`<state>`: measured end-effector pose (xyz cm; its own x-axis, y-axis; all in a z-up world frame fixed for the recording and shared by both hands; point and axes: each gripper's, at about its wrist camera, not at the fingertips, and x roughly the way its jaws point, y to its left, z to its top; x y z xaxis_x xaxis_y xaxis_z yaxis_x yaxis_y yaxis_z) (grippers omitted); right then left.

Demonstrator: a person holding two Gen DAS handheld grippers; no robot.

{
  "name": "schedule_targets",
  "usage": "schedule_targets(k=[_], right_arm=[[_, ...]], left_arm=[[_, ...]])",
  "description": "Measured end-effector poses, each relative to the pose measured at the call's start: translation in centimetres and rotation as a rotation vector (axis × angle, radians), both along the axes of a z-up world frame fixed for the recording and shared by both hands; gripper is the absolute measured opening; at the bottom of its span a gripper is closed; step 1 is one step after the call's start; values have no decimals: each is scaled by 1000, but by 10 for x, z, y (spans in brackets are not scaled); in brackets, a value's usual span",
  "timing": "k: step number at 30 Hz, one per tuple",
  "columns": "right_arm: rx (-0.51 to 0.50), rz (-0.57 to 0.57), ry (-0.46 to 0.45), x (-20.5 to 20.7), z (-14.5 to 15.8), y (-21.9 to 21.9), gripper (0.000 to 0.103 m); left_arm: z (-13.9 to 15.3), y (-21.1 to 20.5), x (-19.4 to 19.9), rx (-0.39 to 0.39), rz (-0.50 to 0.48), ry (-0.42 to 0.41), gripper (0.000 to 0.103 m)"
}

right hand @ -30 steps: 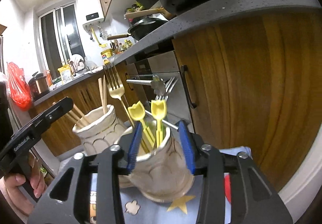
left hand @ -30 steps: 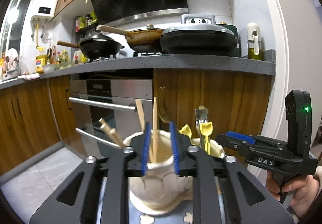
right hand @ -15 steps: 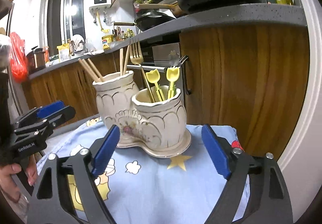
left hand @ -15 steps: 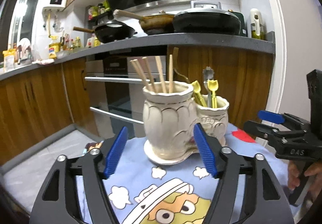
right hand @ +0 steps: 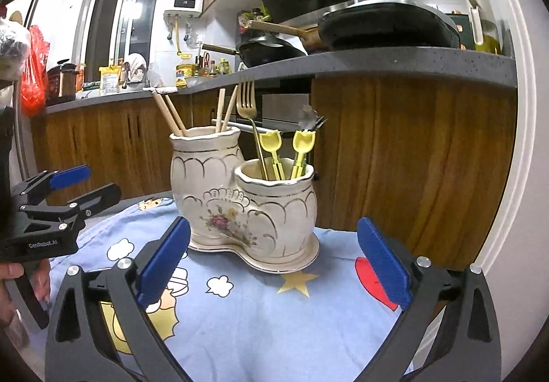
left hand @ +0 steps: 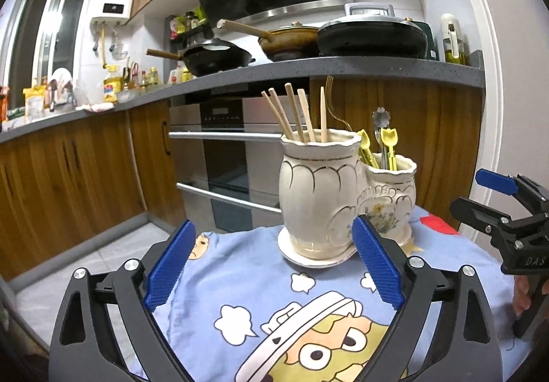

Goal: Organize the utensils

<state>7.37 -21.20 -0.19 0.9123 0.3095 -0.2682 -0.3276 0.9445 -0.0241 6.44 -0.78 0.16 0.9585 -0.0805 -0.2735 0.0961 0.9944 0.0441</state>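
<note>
Tongs: the left tongs (left hand: pixel 272 265) are gaping wide and holding nothing; the right tongs (right hand: pixel 272 263) are gaping wide too, also holding nothing

Utensils: the chopsticks (left hand: pixel 298 114) are standing in the tall pot (right hand: pixel 202 183); the gold fork (right hand: pixel 247 104) and yellow picks (right hand: pixel 271 148) are standing in the short pot (right hand: pixel 281 207); both pots are sitting joined on one saucer (right hand: pixel 295 262)

Risk: I think a bump from either tongs is tipping the tall sticks out; the pots are looking breakable

Bench: it is wearing a blue cartoon cloth (left hand: pixel 260 310); a tug on it is dragging the saucer along

Room: a kitchen; an oven (left hand: pixel 219 155) and pans (left hand: pixel 370 39) are sitting behind
</note>
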Motion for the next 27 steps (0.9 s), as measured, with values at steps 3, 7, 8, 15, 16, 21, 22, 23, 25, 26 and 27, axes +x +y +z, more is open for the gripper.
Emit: schedule_targets(k=[3,7,8,15,16,21,22,23,25,26,27], right_arm=[[10,-14,6,1,0,-2,97],[8,-25,4,2,0,-2,97],[8,-25,4,2,0,-2,97],[12,-26,4,2,0,-2,97],[12,-26,3,2,0,-2,97],[13,-26,3,2,0,-2,97],[13,-26,3,2,0,-2,97],[12,-26,3,2,0,-2,97],[12,-26,3,2,0,-2,97],[12,-26,3,2,0,-2,97],[12,-26,3,2,0,-2,97]], left_arm=[[0,4,1,-26,-3,5,94],[0,5,1,-30,-4,7,94],[0,5,2,-28,-6,5,94],[0,4,2,-26,-7,3,94],[0,4,2,-26,-7,3,94],[0,4,2,-26,-7,4,94],[0,4,2,-26,-7,3,94],[0,5,2,-26,-7,3,94],[0,4,2,-27,-7,4,94],[0,4,2,-27,-7,4,94],[0,4,2,-27,-7,4,94]])
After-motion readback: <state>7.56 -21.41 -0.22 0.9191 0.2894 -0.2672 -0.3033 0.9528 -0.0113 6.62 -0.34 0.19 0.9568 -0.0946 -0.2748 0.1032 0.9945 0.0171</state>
